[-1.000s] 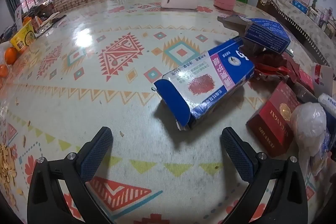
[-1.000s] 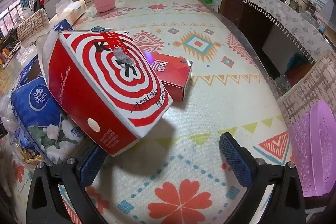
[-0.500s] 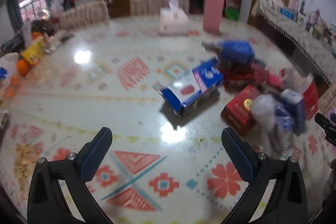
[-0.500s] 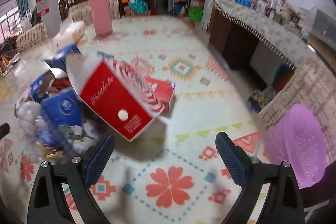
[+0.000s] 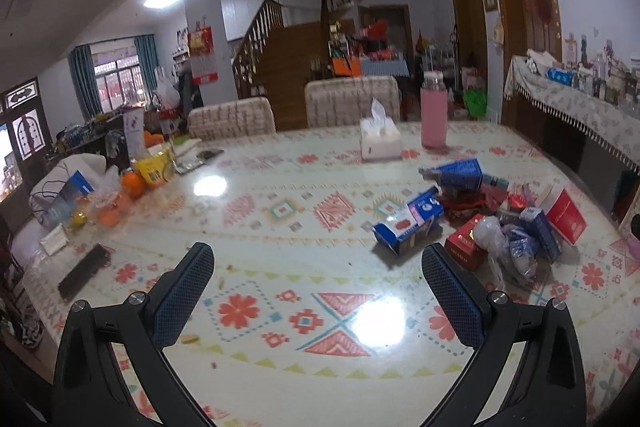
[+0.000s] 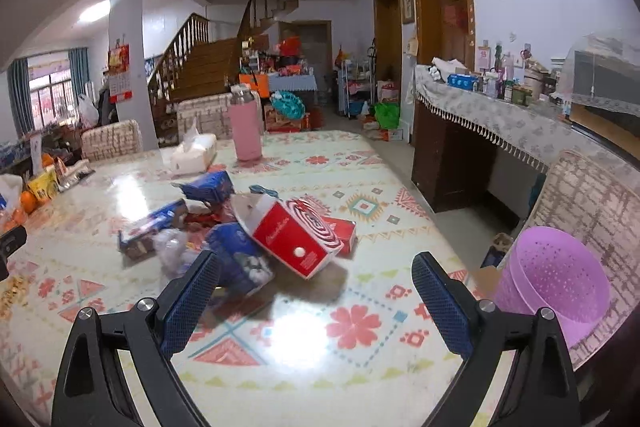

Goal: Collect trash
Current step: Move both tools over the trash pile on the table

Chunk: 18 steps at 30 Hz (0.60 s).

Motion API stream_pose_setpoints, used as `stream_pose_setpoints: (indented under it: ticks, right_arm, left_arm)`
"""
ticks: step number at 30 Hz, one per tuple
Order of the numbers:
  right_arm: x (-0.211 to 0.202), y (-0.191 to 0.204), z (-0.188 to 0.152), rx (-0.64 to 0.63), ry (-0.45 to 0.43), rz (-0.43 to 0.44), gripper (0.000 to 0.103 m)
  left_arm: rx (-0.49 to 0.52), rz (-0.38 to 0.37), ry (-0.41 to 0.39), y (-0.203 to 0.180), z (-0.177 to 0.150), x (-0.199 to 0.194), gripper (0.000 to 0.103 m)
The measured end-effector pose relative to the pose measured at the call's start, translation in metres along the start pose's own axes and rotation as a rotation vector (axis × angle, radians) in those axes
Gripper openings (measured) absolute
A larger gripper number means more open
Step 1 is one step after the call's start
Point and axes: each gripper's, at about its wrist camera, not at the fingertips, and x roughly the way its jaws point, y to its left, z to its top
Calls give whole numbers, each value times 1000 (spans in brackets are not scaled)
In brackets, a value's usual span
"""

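Left gripper (image 5: 318, 291) wide open, empty, held above the table (image 5: 280, 227). Trash pile sits toward the table's right edge: blue-and-white carton (image 5: 408, 225) leftmost, crumpled plastic bag (image 5: 490, 233) beside it, red-and-white spiral box (image 6: 294, 241) tilted on the heap. Right gripper (image 6: 316, 297) also wide open, nothing held. Purple perforated basket (image 6: 554, 287) sits just off the right edge.

Each matte black plastic two-finger gripper, left (image 5: 318, 277) and right (image 6: 316, 283), is built from two angular arms with triangular cut-outs. Blue dimpled rubber pads (image 5: 182, 293) are fitted inside the jaws. Silver round screws (image 6: 146, 304) are seen behind the pads.
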Motion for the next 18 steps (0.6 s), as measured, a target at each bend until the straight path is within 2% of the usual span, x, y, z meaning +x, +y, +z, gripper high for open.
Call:
stream_pose_setpoints:
  ticks: [4, 8, 15, 18]
  right_arm:
    - [-31, 8, 2, 8, -33, 19, 99]
    - [-48, 26, 8, 27, -54, 34, 99]
    - [-37, 48, 22, 119, 12, 94, 99]
    - [-34, 49, 24, 152, 23, 78, 99]
  left_arm:
    - [-11, 9, -43, 24, -1, -17, 103]
    - [-33, -2, -56, 54, -6, -17, 103]
    - [-73, -8, 23, 103, -13, 9, 103]
    - [-83, -28, 36, 115, -10, 18, 103]
